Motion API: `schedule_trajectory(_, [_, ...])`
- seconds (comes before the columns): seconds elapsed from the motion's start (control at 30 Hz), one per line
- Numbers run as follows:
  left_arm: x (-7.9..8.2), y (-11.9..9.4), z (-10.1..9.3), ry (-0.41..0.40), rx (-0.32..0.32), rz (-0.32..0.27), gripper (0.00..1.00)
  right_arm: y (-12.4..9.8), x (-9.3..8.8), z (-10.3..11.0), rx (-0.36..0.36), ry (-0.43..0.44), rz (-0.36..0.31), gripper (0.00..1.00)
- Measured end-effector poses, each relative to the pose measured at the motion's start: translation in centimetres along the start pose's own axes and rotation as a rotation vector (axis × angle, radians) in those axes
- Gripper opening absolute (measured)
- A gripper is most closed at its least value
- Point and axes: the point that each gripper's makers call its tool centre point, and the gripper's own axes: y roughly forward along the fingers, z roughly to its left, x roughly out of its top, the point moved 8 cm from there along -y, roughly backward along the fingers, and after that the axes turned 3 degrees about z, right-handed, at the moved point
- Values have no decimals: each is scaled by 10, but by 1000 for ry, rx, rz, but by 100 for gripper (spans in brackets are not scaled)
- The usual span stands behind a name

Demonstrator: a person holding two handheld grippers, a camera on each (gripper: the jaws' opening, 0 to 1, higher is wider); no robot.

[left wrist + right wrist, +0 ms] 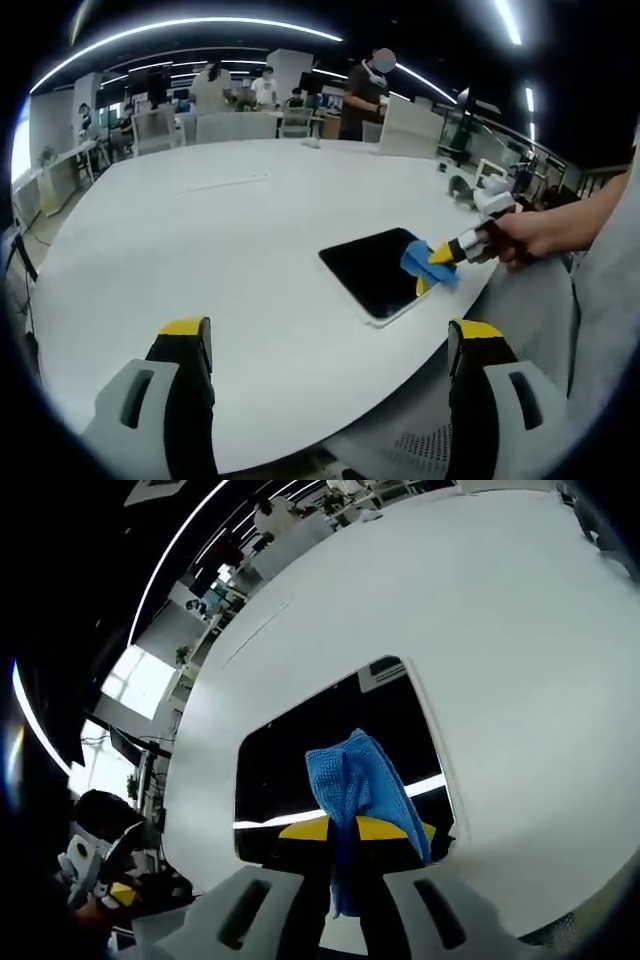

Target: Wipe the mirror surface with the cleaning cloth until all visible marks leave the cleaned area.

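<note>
A dark rectangular mirror (372, 272) with a white rim lies flat on the white round table (220, 230), near its right front edge. A blue cleaning cloth (424, 262) rests on the mirror's right corner, pinched by my right gripper (452, 254), which a hand (525, 235) holds. In the right gripper view the yellow-tipped jaws are shut on the cloth (362, 780), which hangs over the mirror (300, 765); the glass reflects a ceiling light strip. My left gripper (330, 345) hovers over the table's front edge, left of the mirror, jaws wide apart and holding nothing.
Several people and office chairs (235, 125) stand beyond the table's far side. Small objects (462, 188) sit on the table right of the mirror. A grey mesh chair (425, 450) is just below the table's front edge. Broad bare tabletop lies left of the mirror.
</note>
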Motion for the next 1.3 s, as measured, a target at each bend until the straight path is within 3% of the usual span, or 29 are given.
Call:
schedule_trajectory(0.33, [-4,-2,4,-1,-6,6,98,8,0,13,-27,-73,22,3])
schedule_trajectory(0.6, [-5,-5,9,2,-8,5,98,9,0,24,-117,-247,56,3])
schedule_trajectory(0.73, [-6,-6,12,1,-9,4,98,11,-1,30,-147,-231,56,3])
schedule_trajectory(1.3, [-8,-9,20,8,-27,2,98,26,-8,52,-148,-197,30,1])
